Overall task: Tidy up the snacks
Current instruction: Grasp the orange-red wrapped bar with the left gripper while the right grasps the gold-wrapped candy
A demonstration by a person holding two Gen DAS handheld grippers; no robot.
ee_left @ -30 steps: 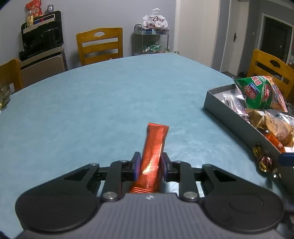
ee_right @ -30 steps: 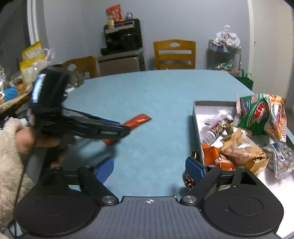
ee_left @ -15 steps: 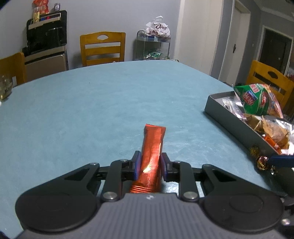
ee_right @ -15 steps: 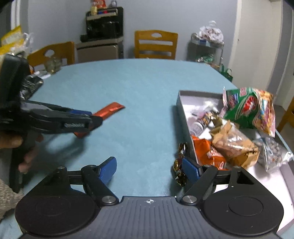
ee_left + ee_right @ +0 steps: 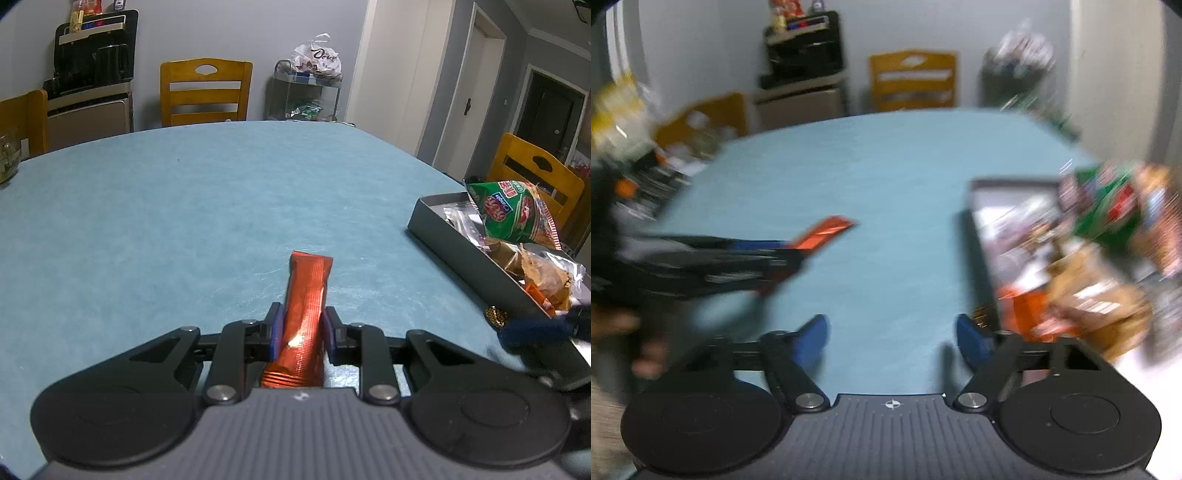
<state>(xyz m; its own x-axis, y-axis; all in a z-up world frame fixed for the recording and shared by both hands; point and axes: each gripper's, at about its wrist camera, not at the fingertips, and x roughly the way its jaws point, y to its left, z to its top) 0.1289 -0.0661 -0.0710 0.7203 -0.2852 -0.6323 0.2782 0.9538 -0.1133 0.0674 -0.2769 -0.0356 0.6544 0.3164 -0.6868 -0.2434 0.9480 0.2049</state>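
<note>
The left tongs (image 5: 302,332) squeeze a long red snack stick (image 5: 304,314) between their blue pads. The stick pokes out in front, over the blue table (image 5: 184,206). In the right wrist view, which is blurry, the same tongs come in from the left side with the red stick (image 5: 823,230) at their tip, and a hand (image 5: 646,354) holds them down at the left edge.

The right tongs (image 5: 892,338) have a wide gap, and their sides have just been closing in. Nothing sits between the blue pads, only bare table. The right pad is just beside a small gold candy (image 5: 984,315) that lies on the table next to the grey tray (image 5: 979,236).

The tray sits at the right side of the table. It is full of snacks. A green bag (image 5: 511,214) sticks up at the far end. A crinkly brown bag (image 5: 546,277) lies closer, with an orange packet (image 5: 539,295) by it.

Behind the table stand yellow wooden chairs (image 5: 207,92), a black machine (image 5: 92,66) on a stand, and a little cart (image 5: 303,96) with a white bag on top.
</note>
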